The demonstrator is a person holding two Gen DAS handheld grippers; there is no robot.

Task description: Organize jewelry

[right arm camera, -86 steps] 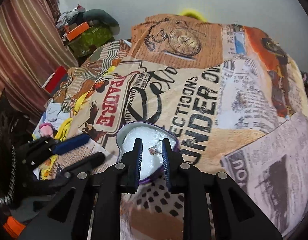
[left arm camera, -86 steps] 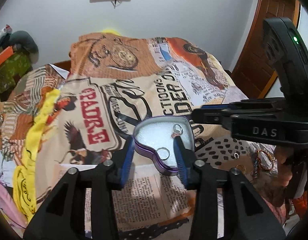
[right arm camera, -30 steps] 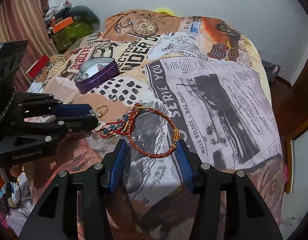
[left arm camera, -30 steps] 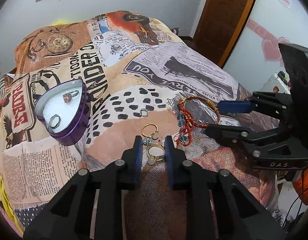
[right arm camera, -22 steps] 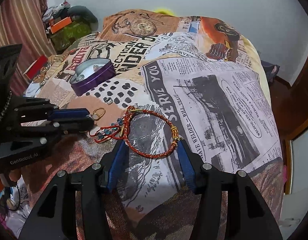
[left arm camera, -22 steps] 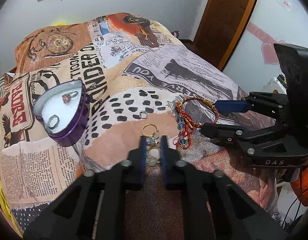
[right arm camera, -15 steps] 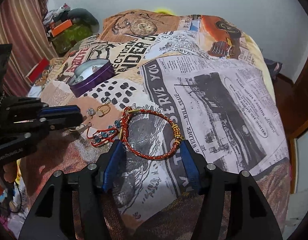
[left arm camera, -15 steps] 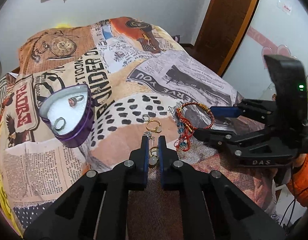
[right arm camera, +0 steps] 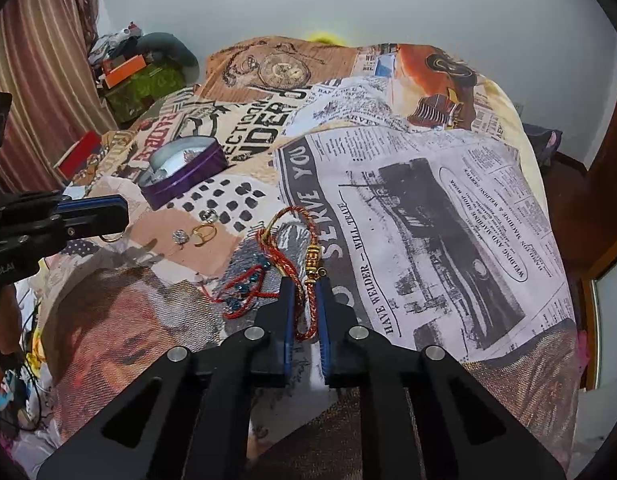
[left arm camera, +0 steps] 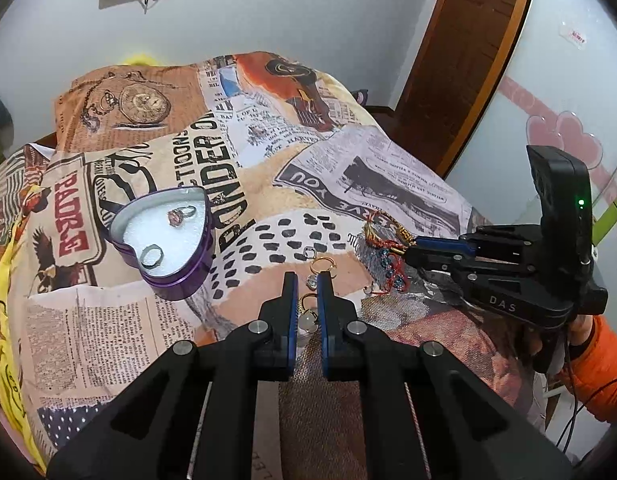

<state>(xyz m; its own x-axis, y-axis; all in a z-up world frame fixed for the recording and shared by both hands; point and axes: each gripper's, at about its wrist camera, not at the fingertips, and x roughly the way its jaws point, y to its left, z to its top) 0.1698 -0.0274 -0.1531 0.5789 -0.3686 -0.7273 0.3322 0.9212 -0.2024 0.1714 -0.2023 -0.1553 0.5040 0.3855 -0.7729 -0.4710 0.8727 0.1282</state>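
Bedroom, newsprint-pattern bedspread (left arm camera: 368, 176) covering the bed, wooden door (left arm camera: 460, 60) beyond its far right corner. Left gripper (left arm camera: 307, 280) is pinching a gold ring with a pale stone (left arm camera: 308, 316) between nearly closed jaws; whether the ring is lifting clear of the cloth is hard to judge. Right gripper (right arm camera: 306, 284) is clamping a red-and-gold cord bracelet (right arm camera: 296, 240), squeezed into a narrow loop whose long axis is running away from the fingers, gold clasp on its right side. Heart-shaped purple tin (left arm camera: 164, 240) is sitting open to the left, well apart, holding two rings. Three loose rings (right arm camera: 196, 232) are lying between tin and bracelet. Bedspread right of the bracelet is lying bare to the edge.
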